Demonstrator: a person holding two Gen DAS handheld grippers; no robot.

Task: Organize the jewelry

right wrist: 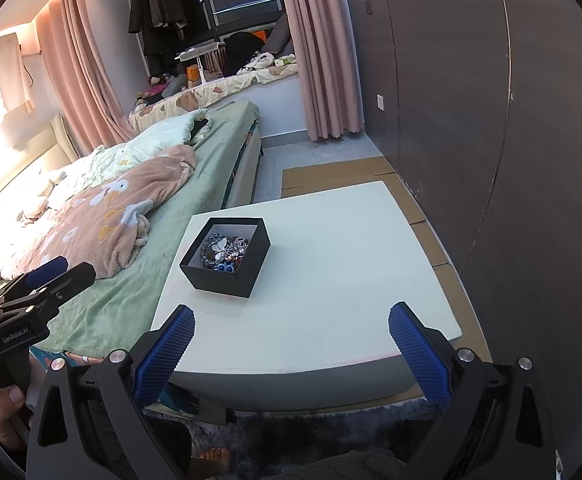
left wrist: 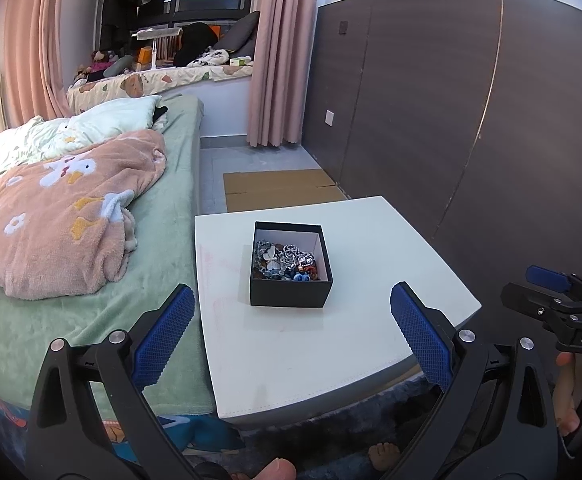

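Box [left wrist: 291, 290] black, lidless, white inside, heaped with tangled jewelry [left wrist: 285, 260], on white desk [left wrist: 331, 352], left tool [left wrist: 291, 336] and right tool [right wrist: 291, 344] both spread wide, empty.

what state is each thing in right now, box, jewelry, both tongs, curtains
black box: lidless, upright on the white table
jewelry: heaped in a tangle inside the box, none taken out
left tongs: open, empty, short of the box
right tongs: open, empty, short of the box
pink curtains: drawn aside, window uncovered
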